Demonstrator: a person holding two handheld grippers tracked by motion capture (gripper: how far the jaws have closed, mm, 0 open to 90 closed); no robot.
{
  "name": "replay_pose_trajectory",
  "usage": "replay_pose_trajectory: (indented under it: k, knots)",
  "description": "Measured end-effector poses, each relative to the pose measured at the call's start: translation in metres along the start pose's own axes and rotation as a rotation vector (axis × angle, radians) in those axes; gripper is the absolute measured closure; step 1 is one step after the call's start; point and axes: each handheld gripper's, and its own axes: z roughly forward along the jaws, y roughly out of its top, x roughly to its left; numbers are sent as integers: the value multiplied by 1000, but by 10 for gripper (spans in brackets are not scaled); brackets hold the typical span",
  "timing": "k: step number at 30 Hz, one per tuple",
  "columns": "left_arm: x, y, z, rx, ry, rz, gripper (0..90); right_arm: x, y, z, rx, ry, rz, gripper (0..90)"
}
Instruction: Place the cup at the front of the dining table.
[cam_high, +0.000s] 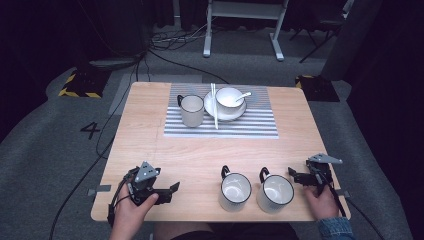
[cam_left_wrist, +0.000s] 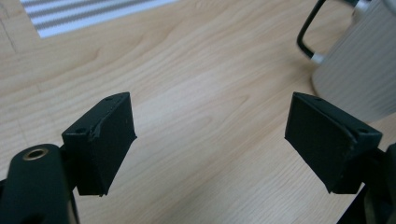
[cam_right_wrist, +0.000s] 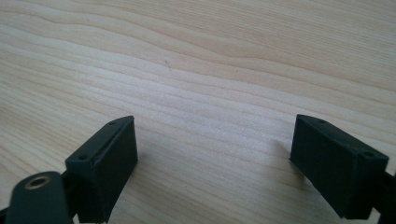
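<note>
Risk sits with the left mug (cam_high: 235, 191) and right mug (cam_high: 275, 193), close together near the table's (cam_high: 200, 155) front edge between the left gripper (cam_high: 172, 189) and right gripper (cam_high: 295, 175), both open and empty: a careless sideways reach could knock one over.

This looks like a lab or recording studio rather than a home: dark curtains surround a grey carpet (cam_high: 45, 150) marked with yellow-black hazard tape (cam_high: 77, 93) and a number 4 (cam_high: 90, 130), cables (cam_high: 165, 42) trail across the floor, and a lone wooden counter (cam_high: 150, 150) stands staged in the middle.
</note>
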Motion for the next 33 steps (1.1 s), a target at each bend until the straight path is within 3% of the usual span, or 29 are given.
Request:
replay_pose_trajectory:
  k: [6, 10, 12, 20, 22, 24, 26, 29, 30, 33]
  knots:
    - [2, -10, 8, 63, 33, 2, 162, 0, 0, 0, 0, 0, 0, 149]
    - [6, -16, 16, 157, 38, -1, 162, 0, 0, 0, 0, 0, 0, 149]
    - [9, -18, 20, 178, 48, -7, 165, 0, 0, 0, 0, 0, 0, 149]
    - [8, -24, 30, 248, 65, 48, 165, 0, 0, 0, 0, 0, 0, 149]
    - [7, -24, 33, 251, 63, 76, 154, 0, 0, 0, 0, 0, 0, 149]
    - [4, -24, 34, 265, 68, 67, 153, 0, 0, 0, 0, 1, 1, 149]
    - [4, -24, 35, 254, 81, 95, 139, 0, 0, 0, 0, 0, 0, 149]
    - [1, -27, 40, 255, 47, 119, 31, 0, 0, 0, 0, 1, 0, 149]
    - [1, -28, 41, 236, 33, 143, 0, 0, 0, 0, 0, 1, 1, 149]
    - [1, -31, 45, 171, 40, 140, 0, 0, 0, 0, 0, 0, 0, 149]
